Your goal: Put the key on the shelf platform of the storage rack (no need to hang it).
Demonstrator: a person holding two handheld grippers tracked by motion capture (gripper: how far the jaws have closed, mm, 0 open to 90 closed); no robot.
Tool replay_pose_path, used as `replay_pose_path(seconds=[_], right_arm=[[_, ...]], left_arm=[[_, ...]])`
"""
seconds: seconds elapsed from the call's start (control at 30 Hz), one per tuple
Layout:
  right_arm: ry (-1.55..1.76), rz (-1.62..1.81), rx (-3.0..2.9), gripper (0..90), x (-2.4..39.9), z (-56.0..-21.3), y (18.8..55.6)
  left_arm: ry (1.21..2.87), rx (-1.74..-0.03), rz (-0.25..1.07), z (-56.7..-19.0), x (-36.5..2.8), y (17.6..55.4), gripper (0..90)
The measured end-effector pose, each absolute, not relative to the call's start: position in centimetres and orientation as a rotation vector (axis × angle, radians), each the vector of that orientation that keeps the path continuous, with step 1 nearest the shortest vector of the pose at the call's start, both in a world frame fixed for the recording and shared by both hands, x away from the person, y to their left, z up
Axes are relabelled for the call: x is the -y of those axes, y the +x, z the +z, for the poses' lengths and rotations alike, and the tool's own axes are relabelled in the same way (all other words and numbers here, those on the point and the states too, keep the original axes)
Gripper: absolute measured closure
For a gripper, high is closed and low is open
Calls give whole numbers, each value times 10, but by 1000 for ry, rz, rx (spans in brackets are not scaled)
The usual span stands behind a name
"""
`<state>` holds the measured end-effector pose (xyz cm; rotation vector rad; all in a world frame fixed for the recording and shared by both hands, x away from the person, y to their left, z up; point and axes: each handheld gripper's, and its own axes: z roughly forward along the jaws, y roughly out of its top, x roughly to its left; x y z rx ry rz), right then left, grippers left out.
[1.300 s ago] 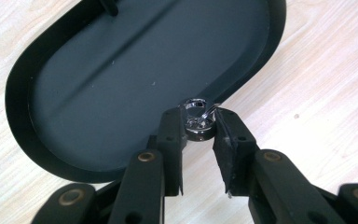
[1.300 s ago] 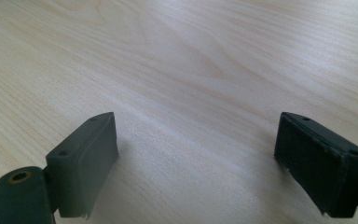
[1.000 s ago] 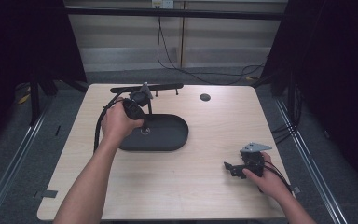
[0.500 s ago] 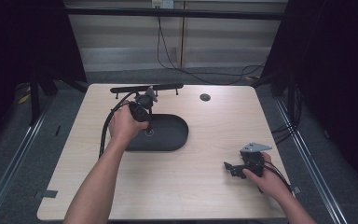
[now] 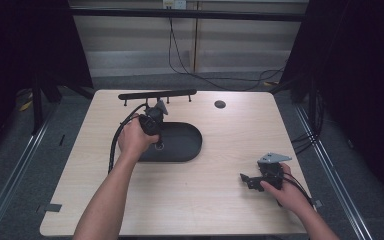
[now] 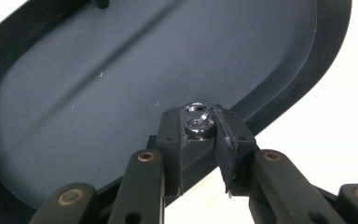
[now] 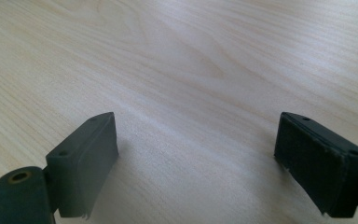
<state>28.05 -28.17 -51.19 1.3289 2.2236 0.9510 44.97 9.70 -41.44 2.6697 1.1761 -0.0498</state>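
Lowered since a second ago, our left gripper [image 6: 198, 126] now sits over the near rim of the black tray [image 5: 185, 145], its jaws pinched on a small shiny metal ring [image 6: 196, 122]. Seen from the high view, the left gripper [image 5: 156, 131] and ring are at the tray's 8 o'clock edge, with a black rack [image 5: 157, 94] at the table's [image 5: 220, 200] 12 o'clock. Our right gripper [image 5: 247, 181] rests at 4 o'clock on the table, jaws spread wide over bare wood, unmoved.
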Motion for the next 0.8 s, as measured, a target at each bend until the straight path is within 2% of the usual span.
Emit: replay_pose_path(seconds=[0.8], right_arm=[[1328,951,-2224,126,282,-512,281]], left_arm=[[2648,-1174,-2,-429,-99,452,720]])
